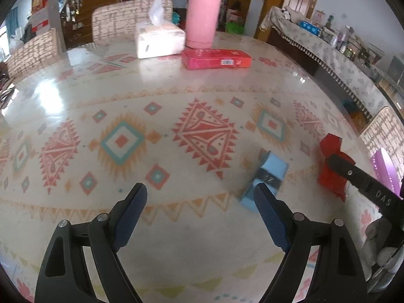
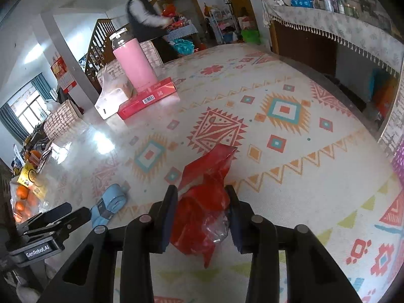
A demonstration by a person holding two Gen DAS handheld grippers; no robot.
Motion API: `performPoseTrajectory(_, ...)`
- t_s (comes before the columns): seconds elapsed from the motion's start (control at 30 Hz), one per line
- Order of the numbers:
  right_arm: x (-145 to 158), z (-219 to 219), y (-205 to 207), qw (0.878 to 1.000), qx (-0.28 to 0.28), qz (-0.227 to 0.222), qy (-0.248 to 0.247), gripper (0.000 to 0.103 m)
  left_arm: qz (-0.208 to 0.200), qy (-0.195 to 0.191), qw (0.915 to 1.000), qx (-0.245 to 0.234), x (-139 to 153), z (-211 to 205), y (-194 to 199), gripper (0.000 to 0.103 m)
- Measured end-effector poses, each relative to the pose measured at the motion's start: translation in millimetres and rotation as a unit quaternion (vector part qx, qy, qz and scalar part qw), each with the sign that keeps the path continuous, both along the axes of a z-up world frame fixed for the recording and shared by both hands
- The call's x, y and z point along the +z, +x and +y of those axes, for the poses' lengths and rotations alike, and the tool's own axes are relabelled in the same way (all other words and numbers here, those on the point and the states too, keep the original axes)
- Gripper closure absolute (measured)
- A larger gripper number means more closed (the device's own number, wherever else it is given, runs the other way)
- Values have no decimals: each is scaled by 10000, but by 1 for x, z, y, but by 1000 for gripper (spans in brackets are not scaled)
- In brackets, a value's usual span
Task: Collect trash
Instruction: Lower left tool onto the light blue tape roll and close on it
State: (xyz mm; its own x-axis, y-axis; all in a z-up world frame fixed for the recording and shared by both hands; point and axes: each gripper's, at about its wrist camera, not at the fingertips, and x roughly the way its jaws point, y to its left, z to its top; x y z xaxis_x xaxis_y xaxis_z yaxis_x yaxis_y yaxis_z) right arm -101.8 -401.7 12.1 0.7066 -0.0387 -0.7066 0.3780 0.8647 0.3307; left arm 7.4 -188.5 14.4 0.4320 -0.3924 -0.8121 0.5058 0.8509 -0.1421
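A crumpled red plastic wrapper point(image 2: 207, 169) lies on the patterned tablecloth point(image 2: 290, 176), and my right gripper point(image 2: 202, 192) is shut on it, both pads against its sides. In the left wrist view the same red wrapper point(image 1: 330, 144) sits at the right with a right-gripper finger point(image 1: 348, 173) over it. A flattened light-blue wrapper point(image 1: 267, 174) lies on the cloth just beyond my left gripper's right fingertip. My left gripper point(image 1: 199, 192) stands open with only bare cloth between its fingers. From the right wrist view, the left gripper point(image 2: 68, 212) is beside the blue wrapper point(image 2: 111, 202).
A pink flask point(image 1: 203, 17), a tissue pack point(image 1: 159, 39) and a flat red box point(image 1: 217, 59) stand at the table's far side. Woven chairs point(image 1: 121, 20) ring the table. A cloth-covered sideboard point(image 1: 328, 50) runs along the right. A person point(image 2: 144, 12) stands at the back.
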Motion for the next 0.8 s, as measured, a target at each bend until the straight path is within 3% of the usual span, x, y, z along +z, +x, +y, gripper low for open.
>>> performPoseTrajectory(0.23, -1, -3, 0, 10000, 41, -33, 59, 62, 81, 34, 9997, -225, 0, -27, -2, 17)
performPoseTrajectory(0.4, -1, -2, -1, 10000, 55, -28, 42, 62, -37, 365, 9990, -237, -4, -51, -5, 17)
performPoseTrajectory(0.8, -1, -2, 0, 10000, 54, -1, -12, 62, -257, 622, 9975, -194, -8, -63, -10, 21)
